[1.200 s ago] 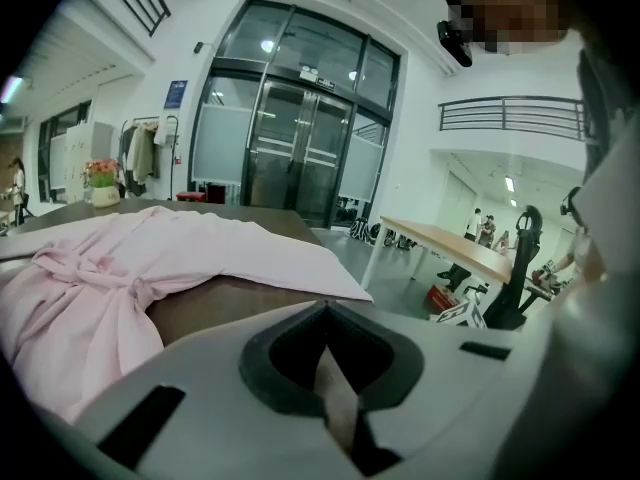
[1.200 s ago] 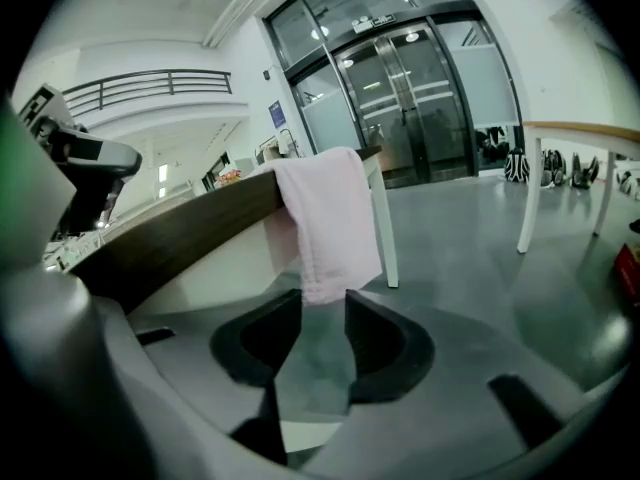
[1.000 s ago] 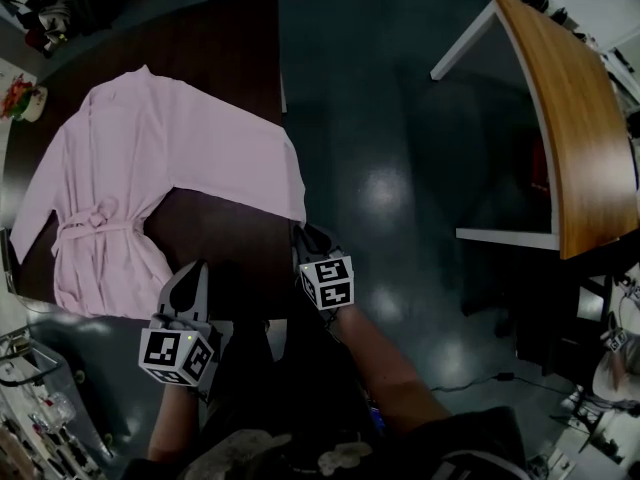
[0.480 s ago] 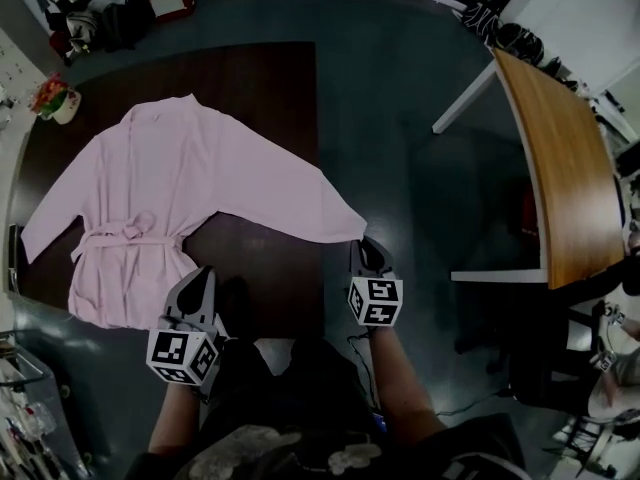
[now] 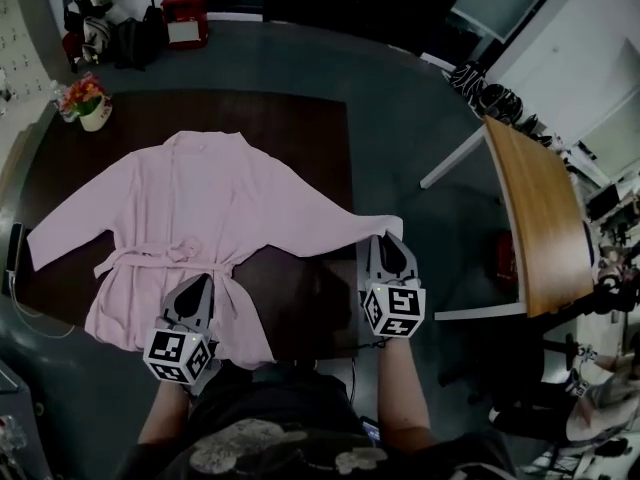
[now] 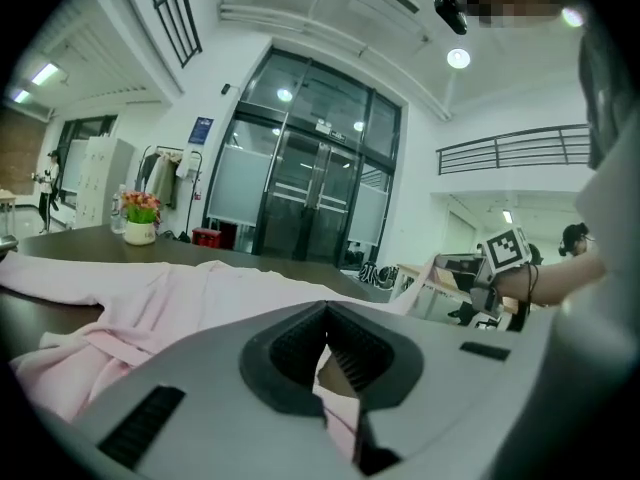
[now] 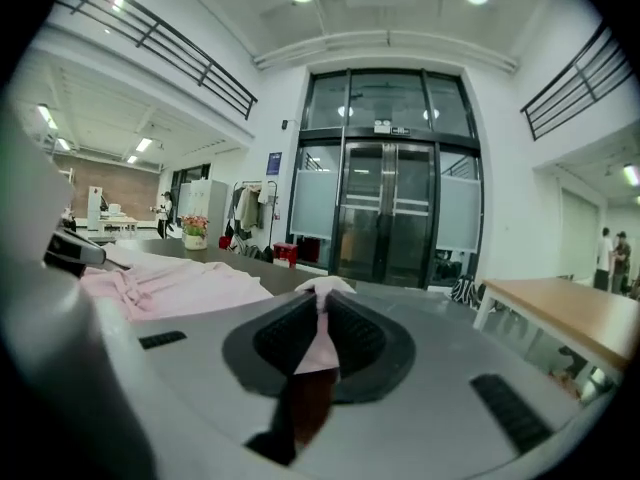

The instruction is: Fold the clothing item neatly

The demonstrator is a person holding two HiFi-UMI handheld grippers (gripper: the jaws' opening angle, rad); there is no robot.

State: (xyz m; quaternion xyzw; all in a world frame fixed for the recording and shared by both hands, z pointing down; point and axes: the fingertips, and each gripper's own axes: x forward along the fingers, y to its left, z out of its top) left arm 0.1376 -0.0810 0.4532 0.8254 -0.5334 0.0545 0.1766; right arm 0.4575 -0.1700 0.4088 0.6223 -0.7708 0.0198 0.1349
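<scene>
Here the pink robe (image 5: 190, 208) lies spread face up on a dark brown table (image 5: 300, 118), collar to the far side and hem reaching the near edge. Its left sleeve runs out almost to the table's left edge. The right sleeve (image 5: 340, 230) stretches past the right edge, so its cuff hangs over the grey floor (image 5: 410, 98).

The right gripper (image 5: 388, 240) grasps that cuff. Its jaws have just been closing, and a thin fold of pink cloth stands pinched between the ribbed pads. The left gripper (image 5: 197, 286) is clenched tight above the robe's near hem, just beside the tied belt, with pink cloth showing behind its jaws.

Bare table shows along the far side and between the two grippers. To the right, open floor separates the table from a curved wooden desk (image 5: 535, 208). A flower pot (image 5: 88, 103) sits at the far left corner. The cloth looks soft and matte, lightly creased at the waist.
</scene>
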